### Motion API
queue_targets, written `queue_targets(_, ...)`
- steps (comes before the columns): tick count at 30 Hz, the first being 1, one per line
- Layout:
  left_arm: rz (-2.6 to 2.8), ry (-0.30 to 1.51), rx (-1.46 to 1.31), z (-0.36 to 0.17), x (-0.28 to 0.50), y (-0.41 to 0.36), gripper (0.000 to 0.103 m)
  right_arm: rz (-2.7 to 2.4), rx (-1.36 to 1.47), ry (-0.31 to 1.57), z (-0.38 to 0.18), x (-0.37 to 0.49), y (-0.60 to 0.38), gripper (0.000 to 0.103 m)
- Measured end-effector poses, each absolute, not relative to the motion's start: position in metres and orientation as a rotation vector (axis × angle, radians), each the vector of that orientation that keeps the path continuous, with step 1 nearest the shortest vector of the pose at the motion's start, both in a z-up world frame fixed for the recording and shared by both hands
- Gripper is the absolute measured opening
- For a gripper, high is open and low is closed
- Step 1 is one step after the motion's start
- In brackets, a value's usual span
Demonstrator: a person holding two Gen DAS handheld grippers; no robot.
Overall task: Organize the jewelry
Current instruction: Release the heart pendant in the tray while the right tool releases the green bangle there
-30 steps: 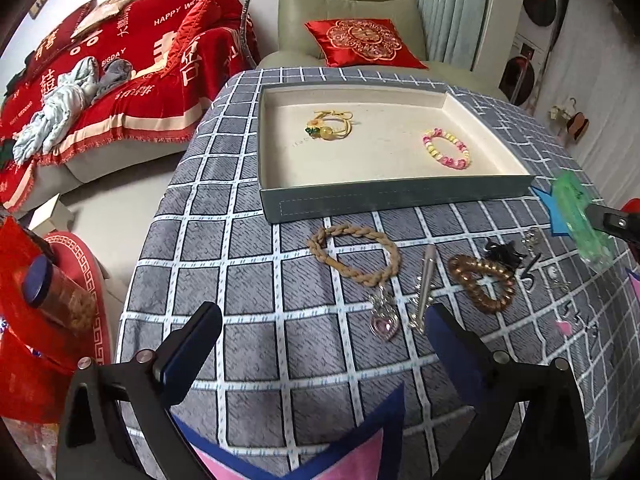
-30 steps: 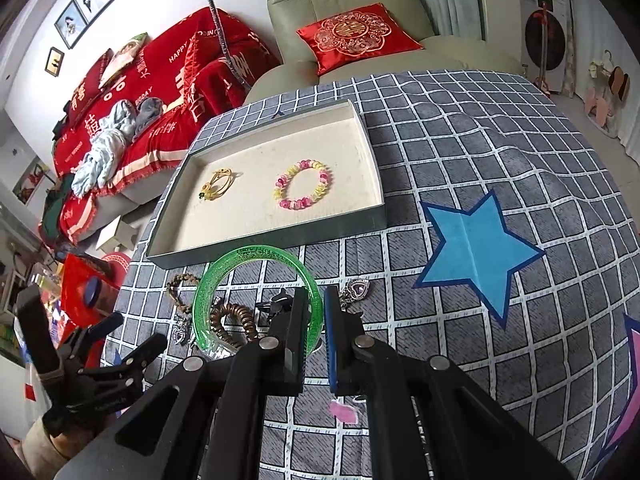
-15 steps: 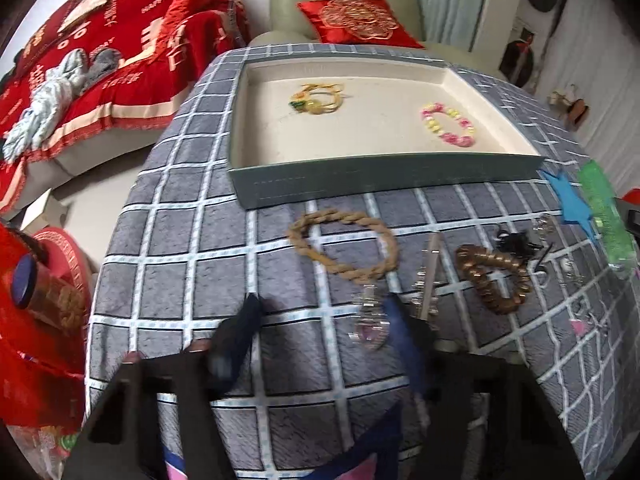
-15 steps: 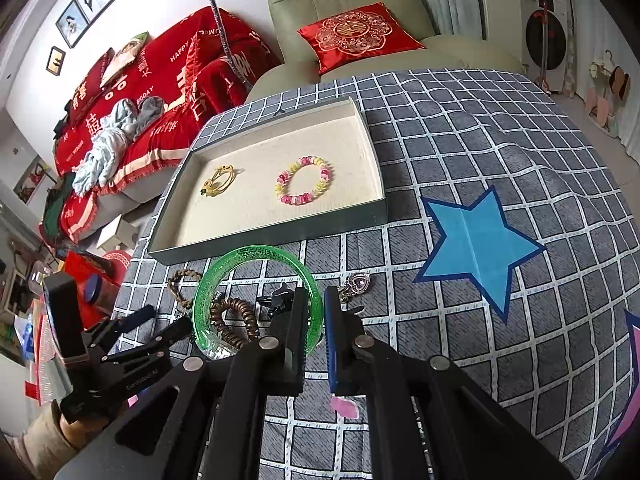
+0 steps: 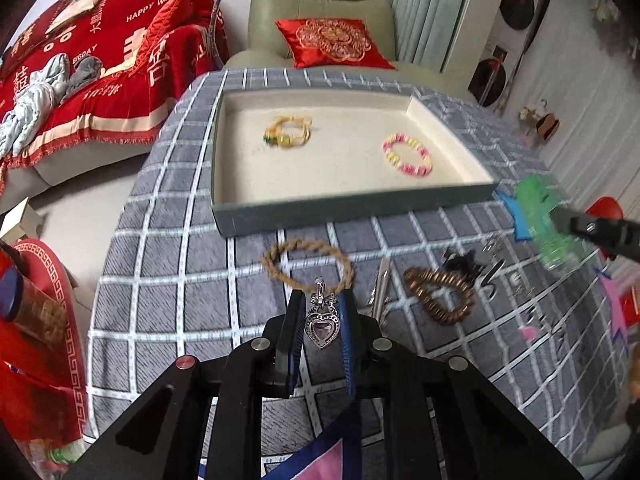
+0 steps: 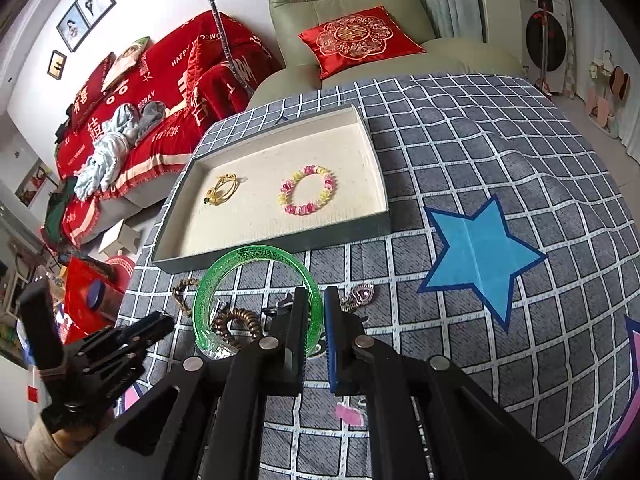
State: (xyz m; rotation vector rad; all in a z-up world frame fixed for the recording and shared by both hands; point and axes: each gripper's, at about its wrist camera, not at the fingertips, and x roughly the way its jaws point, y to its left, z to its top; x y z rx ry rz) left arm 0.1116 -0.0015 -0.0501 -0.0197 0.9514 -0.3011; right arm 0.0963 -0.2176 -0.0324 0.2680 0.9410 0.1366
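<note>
My left gripper (image 5: 320,304) is shut on a silver heart pendant with a purple stone (image 5: 321,326), held just above the cloth. A tan rope bracelet (image 5: 308,266), a silver clip (image 5: 382,284) and a brown bead bracelet (image 5: 438,294) lie on the cloth beyond it. My right gripper (image 6: 316,304) is shut on a green glitter bangle (image 6: 256,296), held above the cloth; it also shows in the left wrist view (image 5: 550,216). The grey tray (image 5: 344,210) holds a gold bracelet (image 5: 288,134) and a pink-yellow bead bracelet (image 5: 408,154).
A second pink heart pendant (image 6: 362,294) lies right of the right gripper. A black hair claw (image 5: 460,260) and small earrings (image 5: 516,284) lie on the checked cloth. A blue star patch (image 6: 476,248) is at the right. A sofa and armchair stand behind the table.
My left gripper moved forward, closed on the heart pendant and lifted it slightly. My right gripper stayed shut on the green bangle, barely moving.
</note>
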Motion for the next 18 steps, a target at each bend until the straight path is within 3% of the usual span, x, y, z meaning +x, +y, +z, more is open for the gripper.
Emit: queue_targets(18,-0.319,0.794,-0.022,0.043,0.234,-0.021,0.033,0.122,0.250,0.935,-0.002,0.213,-0.214,0.009)
